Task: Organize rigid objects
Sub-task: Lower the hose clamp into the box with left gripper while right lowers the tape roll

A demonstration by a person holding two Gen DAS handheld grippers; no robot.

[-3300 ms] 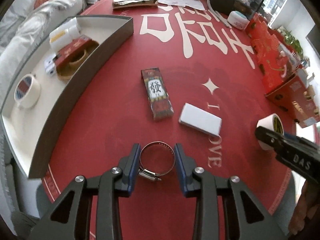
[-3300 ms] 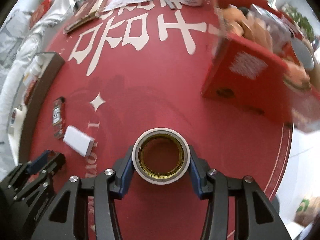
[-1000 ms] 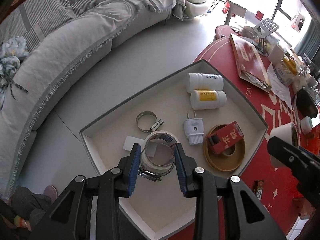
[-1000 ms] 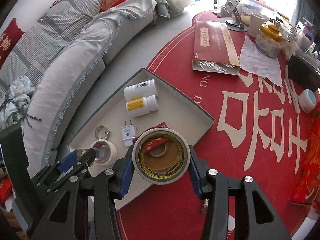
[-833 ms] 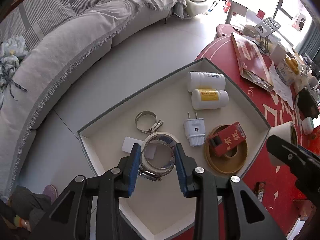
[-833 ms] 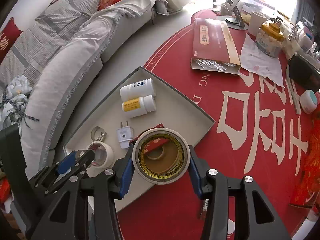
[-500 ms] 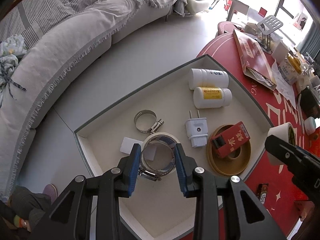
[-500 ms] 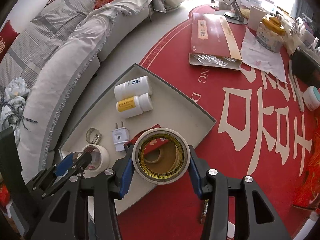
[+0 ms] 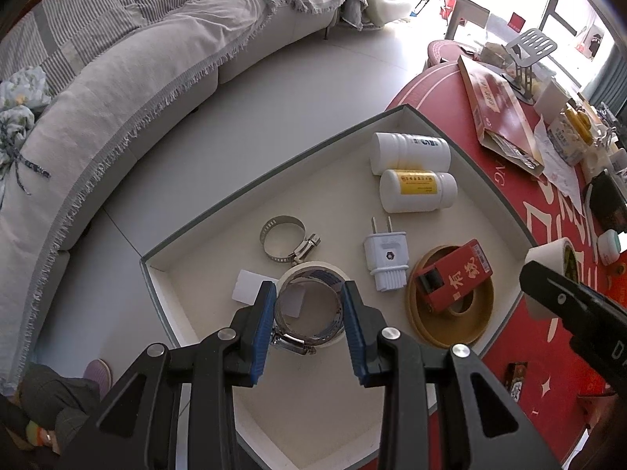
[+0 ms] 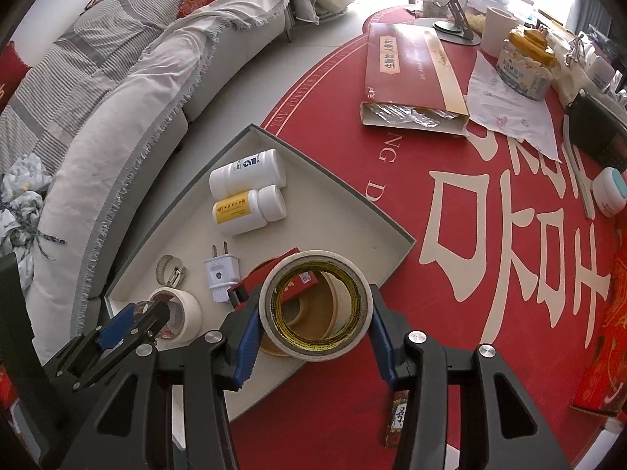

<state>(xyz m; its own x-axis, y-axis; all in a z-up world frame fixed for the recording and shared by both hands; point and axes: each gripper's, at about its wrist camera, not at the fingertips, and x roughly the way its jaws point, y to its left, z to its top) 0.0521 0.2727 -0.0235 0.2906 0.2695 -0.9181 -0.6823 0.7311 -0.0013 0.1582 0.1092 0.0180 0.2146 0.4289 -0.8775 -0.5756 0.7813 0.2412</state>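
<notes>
My left gripper [image 9: 307, 323] is shut on a metal hose clamp [image 9: 298, 338] and holds it above the cream tray [image 9: 219, 235], right over a white tape roll [image 9: 313, 268] that lies in the tray. My right gripper [image 10: 315, 331] is shut on a white tape roll with a yellow core [image 10: 315, 305], held over the tray's near right edge [image 10: 392, 231]. In the tray lie a second hose clamp [image 9: 286, 241], a white plug [image 9: 386, 260], two white bottles [image 9: 415, 174], and a red box [image 9: 454, 274] on a tan tape ring [image 9: 443, 329].
The tray sits at the edge of a round red table [image 10: 490, 235]. On the table are a long red box [image 10: 407, 74], a paper sheet [image 10: 505, 113], a jar [image 10: 525, 64], a small red pack [image 10: 397, 417]. A grey sofa [image 9: 117, 78] and floor lie beyond.
Both grippers have drifted a little over the tray while holding their objects. The tray contents sit slightly nearer in both views.
</notes>
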